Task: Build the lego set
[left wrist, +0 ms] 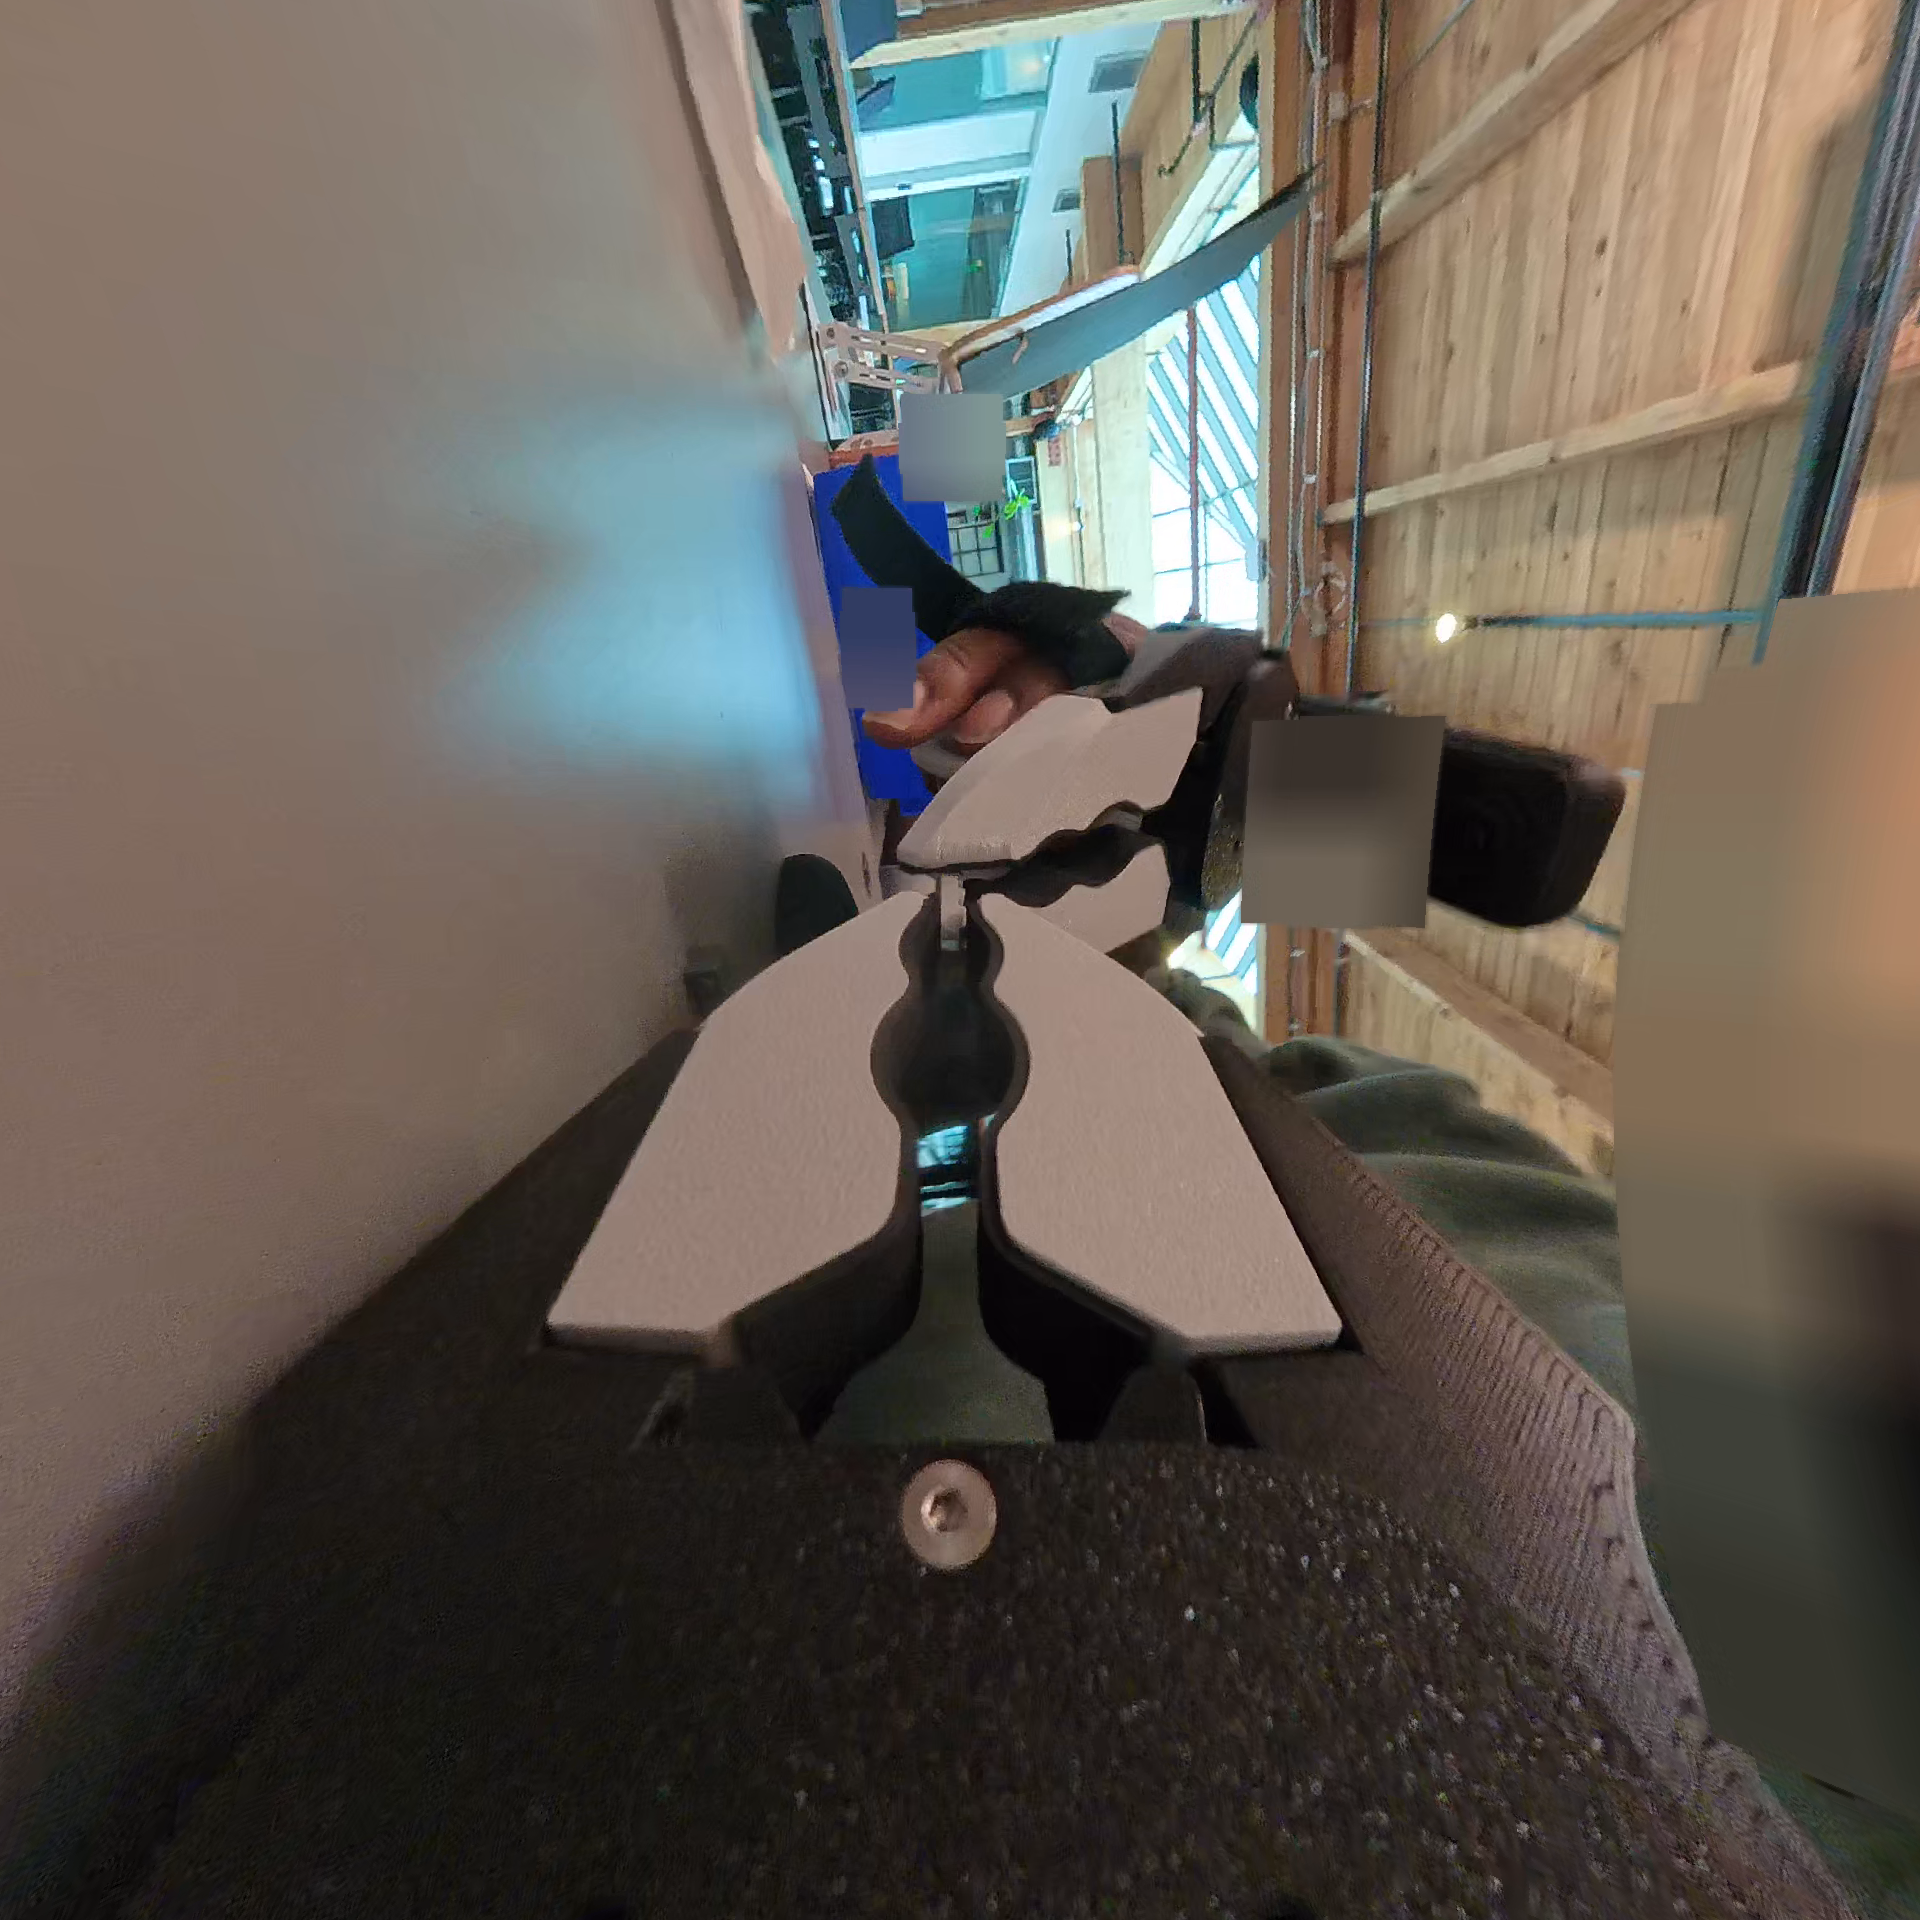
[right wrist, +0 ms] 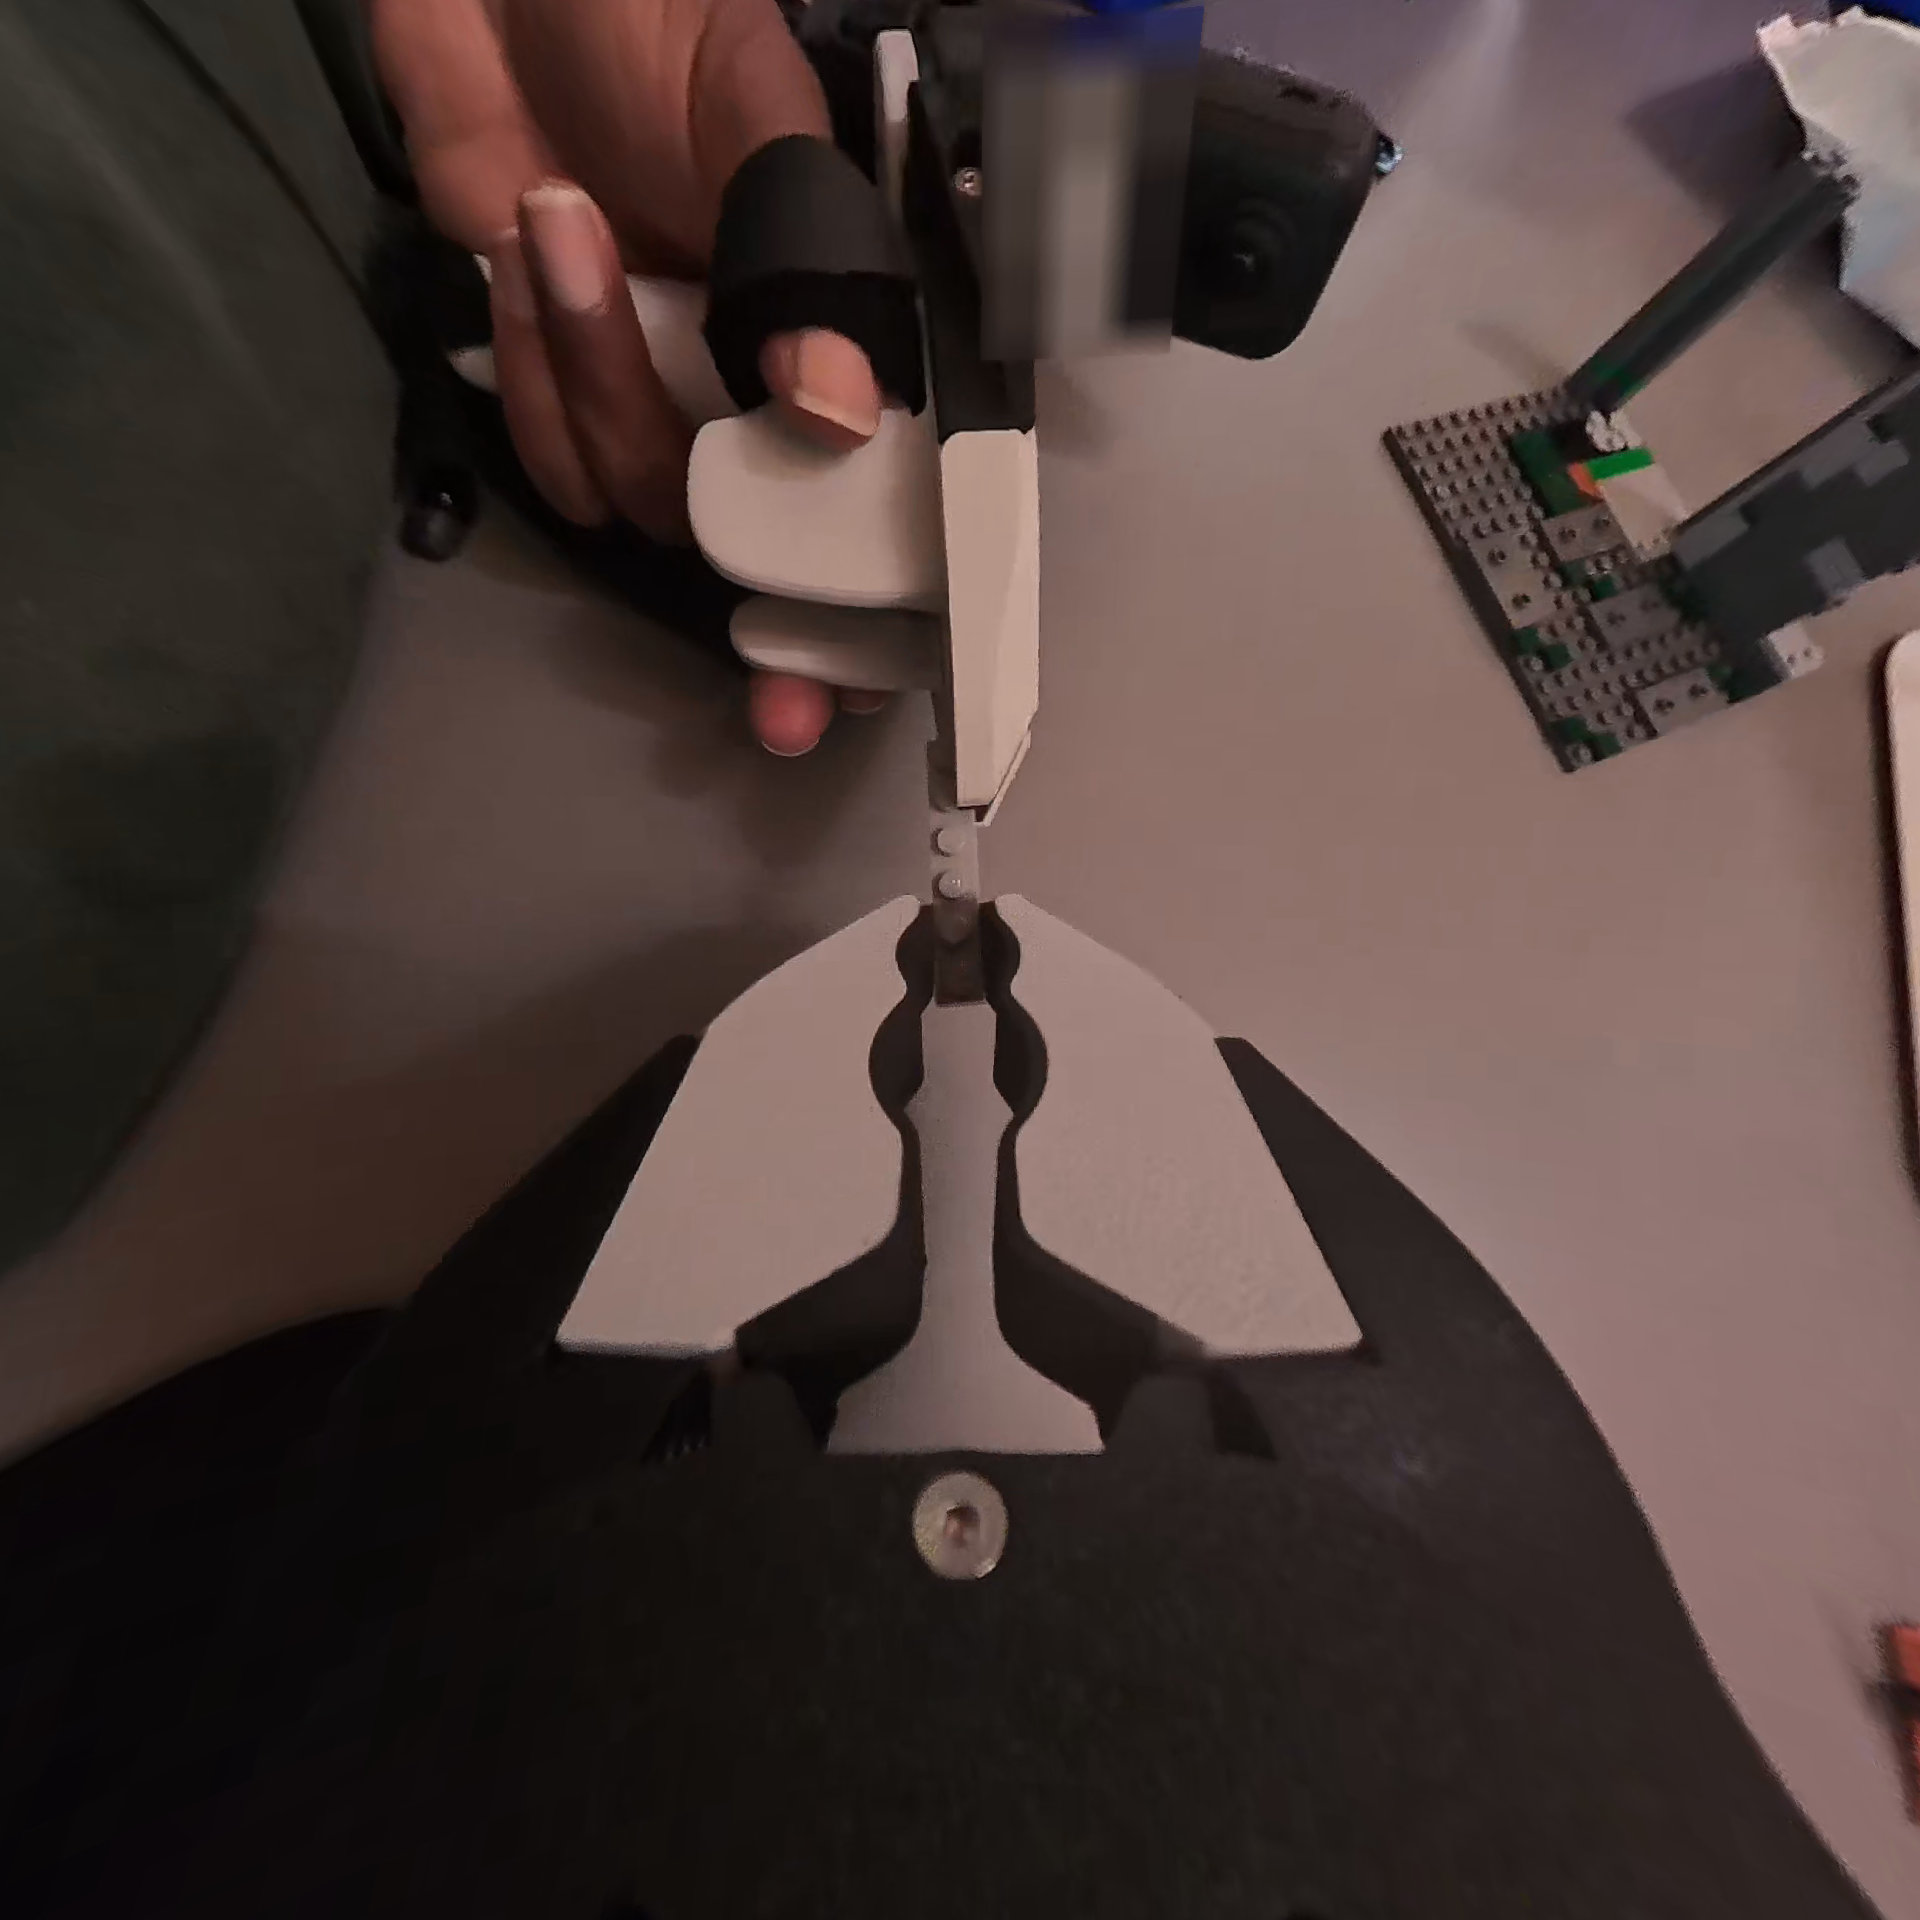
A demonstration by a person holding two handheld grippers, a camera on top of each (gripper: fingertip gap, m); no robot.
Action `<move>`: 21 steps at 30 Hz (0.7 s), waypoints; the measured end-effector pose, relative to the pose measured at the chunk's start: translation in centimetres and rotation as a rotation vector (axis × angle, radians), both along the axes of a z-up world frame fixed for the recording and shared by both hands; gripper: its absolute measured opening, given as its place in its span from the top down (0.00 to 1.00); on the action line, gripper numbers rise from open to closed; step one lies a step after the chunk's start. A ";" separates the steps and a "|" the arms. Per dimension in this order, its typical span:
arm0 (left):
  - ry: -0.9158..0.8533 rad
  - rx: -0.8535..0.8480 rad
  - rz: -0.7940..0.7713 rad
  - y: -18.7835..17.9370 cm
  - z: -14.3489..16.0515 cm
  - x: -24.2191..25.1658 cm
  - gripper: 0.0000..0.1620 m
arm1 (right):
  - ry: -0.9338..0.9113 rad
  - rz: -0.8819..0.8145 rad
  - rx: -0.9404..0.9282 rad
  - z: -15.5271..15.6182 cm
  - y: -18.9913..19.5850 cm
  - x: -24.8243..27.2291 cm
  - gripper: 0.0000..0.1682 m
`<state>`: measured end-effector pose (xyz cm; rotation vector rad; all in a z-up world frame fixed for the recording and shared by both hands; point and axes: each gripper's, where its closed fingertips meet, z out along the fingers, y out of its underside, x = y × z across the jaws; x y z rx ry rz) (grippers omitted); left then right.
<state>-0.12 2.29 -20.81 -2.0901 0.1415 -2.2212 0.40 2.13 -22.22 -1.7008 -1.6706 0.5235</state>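
Both grippers meet on one thin grey lego plate (right wrist: 954, 868), held in the air above the grey table (right wrist: 1299, 935). With my right gripper (right wrist: 956, 920) I pinch the near end of this plate; the white fingers (right wrist: 1132, 1164) are almost together and a darker piece sits between the tips. At the far end of the plate my left gripper (right wrist: 961, 800) comes from the opposite side and closes on it with narrow jaws. Two round studs of the plate are visible between the two grippers. My left hand (right wrist: 623, 312) wraps the white handle of this gripper, with a black strap over one finger.

In the left wrist view, my left gripper (left wrist: 951, 914) has its tips nearly shut on the small plate (left wrist: 950, 914), and just beyond the plate I see my right gripper (left wrist: 940, 854) and my right hand (left wrist: 961, 686).

To the right of the plate, well apart, the partly built lego set (right wrist: 1621, 561) stands on the table: a dark grey baseplate with green, white and orange bricks and grey walls. A crumpled white bag (right wrist: 1860, 166) lies behind the set.
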 end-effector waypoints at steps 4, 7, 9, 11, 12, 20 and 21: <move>0.043 0.372 -0.047 -0.8 0.5 -0.7 0.87 | 0.077 -0.026 -0.176 0.5 -0.4 0.6 0.95; 0.175 0.845 -0.074 -1.3 0.5 -1.2 0.84 | 0.150 -0.027 -0.310 1.2 -0.8 0.8 0.95; 0.231 1.060 -0.085 -1.5 0.9 -1.0 0.84 | 0.172 -0.014 -0.375 1.5 -1.2 0.5 0.95; 0.263 1.208 -0.098 -1.6 1.2 -0.8 0.84 | 0.182 0.003 -0.411 1.7 -1.6 0.1 0.95; 0.262 1.257 -0.105 -1.7 1.4 -0.7 0.85 | 0.184 0.009 -0.419 1.8 -1.7 -0.1 0.95; 0.249 1.369 -0.116 -2.3 1.9 -0.7 0.93 | 0.186 0.044 -0.430 2.5 -2.2 -0.6 0.95; 0.245 1.378 -0.117 -2.4 1.9 -0.6 0.94 | 0.184 0.047 -0.427 2.5 -2.3 -0.7 0.95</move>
